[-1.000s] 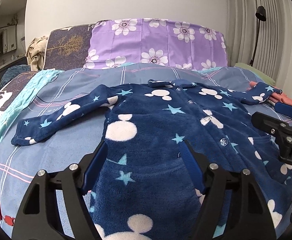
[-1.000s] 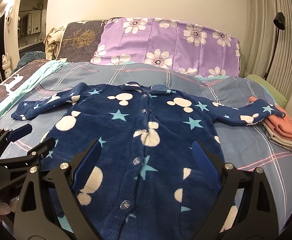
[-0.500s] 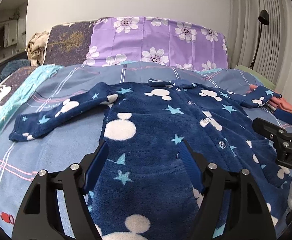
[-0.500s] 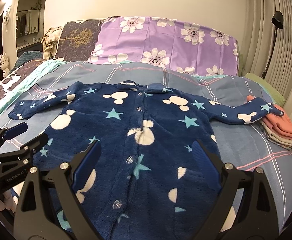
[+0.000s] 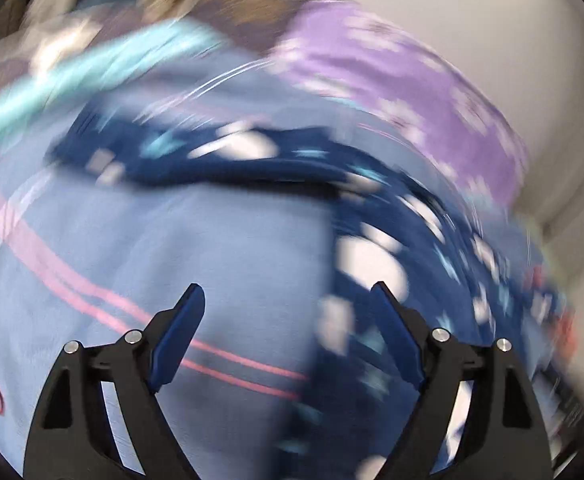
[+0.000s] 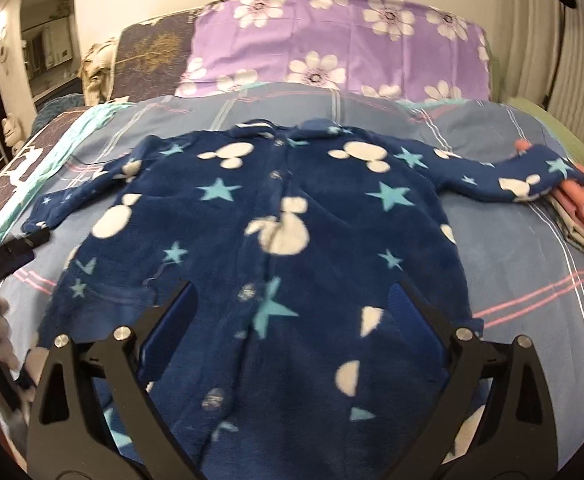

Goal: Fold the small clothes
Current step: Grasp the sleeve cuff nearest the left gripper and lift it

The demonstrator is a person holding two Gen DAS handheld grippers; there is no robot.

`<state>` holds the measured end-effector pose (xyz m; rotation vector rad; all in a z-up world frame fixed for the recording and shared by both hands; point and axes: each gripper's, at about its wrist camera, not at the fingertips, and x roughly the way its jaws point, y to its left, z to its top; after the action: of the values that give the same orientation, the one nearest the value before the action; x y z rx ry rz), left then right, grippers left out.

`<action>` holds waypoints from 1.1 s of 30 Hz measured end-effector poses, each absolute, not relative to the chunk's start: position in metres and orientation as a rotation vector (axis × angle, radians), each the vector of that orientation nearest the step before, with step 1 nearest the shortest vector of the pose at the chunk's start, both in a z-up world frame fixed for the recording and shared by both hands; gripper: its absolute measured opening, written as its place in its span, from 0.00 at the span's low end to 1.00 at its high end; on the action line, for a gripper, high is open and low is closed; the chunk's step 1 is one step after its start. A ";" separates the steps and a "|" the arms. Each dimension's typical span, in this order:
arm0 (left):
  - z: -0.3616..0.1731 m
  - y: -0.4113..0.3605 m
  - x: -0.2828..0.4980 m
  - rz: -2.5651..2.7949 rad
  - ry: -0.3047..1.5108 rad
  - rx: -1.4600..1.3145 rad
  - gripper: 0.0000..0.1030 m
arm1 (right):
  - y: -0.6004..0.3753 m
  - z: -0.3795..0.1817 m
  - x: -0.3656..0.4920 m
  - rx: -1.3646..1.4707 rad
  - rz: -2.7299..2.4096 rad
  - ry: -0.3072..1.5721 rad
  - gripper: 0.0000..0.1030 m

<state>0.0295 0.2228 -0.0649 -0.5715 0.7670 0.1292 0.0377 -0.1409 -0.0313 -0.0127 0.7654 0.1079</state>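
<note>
I am at the start of the fold. The blue fuzzy suit (image 6: 276, 240) with stars and mouse shapes lies flat and spread out on the blue bed cover (image 6: 531, 272), front side up, with both sleeves stretched out to the sides. Nothing on it looks folded yet.

My left claw (image 5: 288, 300) is spread wide and holds nothing. Its picture is very blurry, but I see it hangs over the bed cover beside the suit, near the left sleeve (image 5: 196, 160).

My right claw (image 6: 295, 296) is spread wide too, with nothing in it, above the lower part of the suit.

I think my next move is to pinch a sleeve and fold it in over the middle.

I see no boxes or baskets. A small stack of folded clothes (image 6: 583, 216) lies under the right sleeve end.
</note>
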 end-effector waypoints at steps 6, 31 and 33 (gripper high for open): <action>-0.084 0.331 0.048 0.343 0.752 -0.806 0.82 | -0.152 -0.032 0.045 -0.017 0.074 0.753 0.94; 0.099 0.164 0.181 -0.108 0.446 -0.383 0.08 | -0.223 -0.030 0.077 0.073 -0.086 0.704 0.94; 0.108 0.093 0.194 -0.225 0.450 -0.283 0.08 | -0.235 -0.032 0.076 0.092 -0.105 0.706 0.94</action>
<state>0.1938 0.0928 0.1076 -0.2827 0.4504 -0.2254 0.0761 -0.2351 -0.0322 0.0924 0.7062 -0.1046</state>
